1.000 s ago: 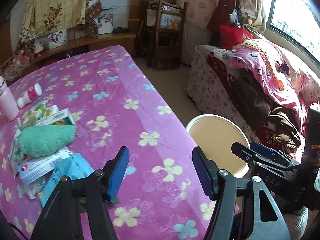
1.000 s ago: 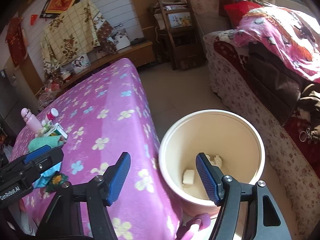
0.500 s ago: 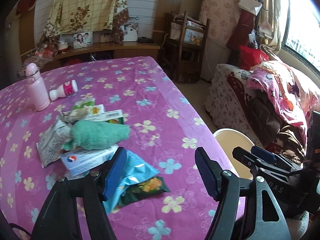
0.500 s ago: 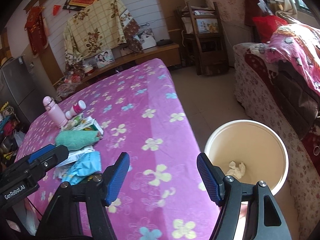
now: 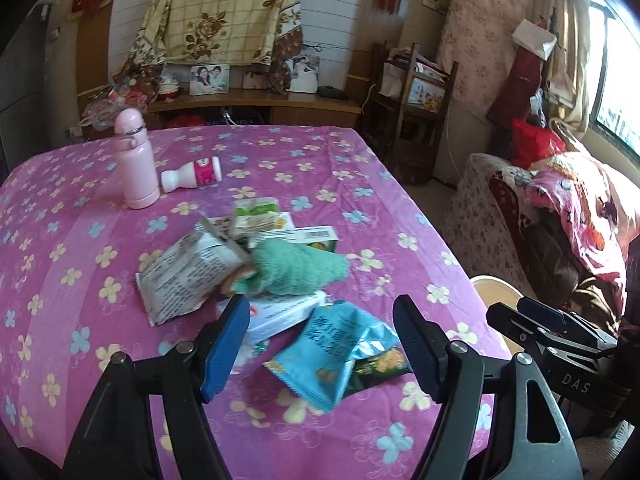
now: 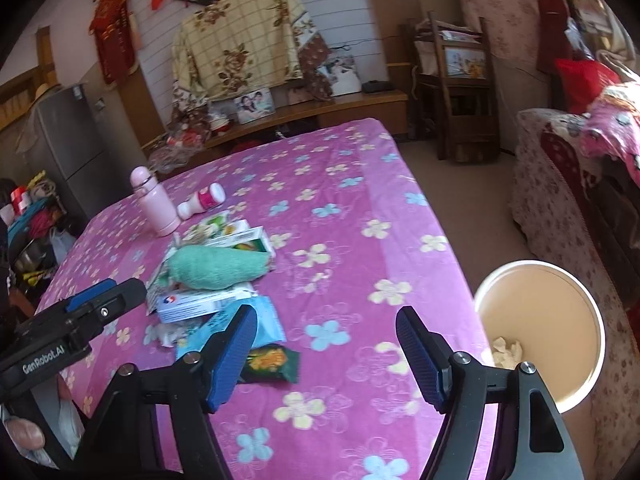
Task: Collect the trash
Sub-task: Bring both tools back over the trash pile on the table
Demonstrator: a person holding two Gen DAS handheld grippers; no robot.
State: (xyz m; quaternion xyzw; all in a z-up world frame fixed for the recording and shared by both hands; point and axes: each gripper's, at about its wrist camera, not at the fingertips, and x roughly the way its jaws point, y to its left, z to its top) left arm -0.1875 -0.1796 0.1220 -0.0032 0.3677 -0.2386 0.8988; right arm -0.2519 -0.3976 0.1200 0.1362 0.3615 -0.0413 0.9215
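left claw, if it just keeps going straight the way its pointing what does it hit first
Most likely the blue snack packet, which lies right between the open left claw fingers, at the near edge of the trash pile on the table. Depth is hard to judge, so it could skim over it.

Left gripper (image 5: 320, 344) hovering with blue pads spread wide, right gripper (image 6: 326, 354) hovering alongside, jaws likewise gaping, nothing held

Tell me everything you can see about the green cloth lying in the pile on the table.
The green cloth is mint-coloured, fuzzy like terry towel, rolled into a loose bundle tapering at one end. It lies on its side atop the pile, resting on a white box and against a printed white packet. Neither claw touches it.
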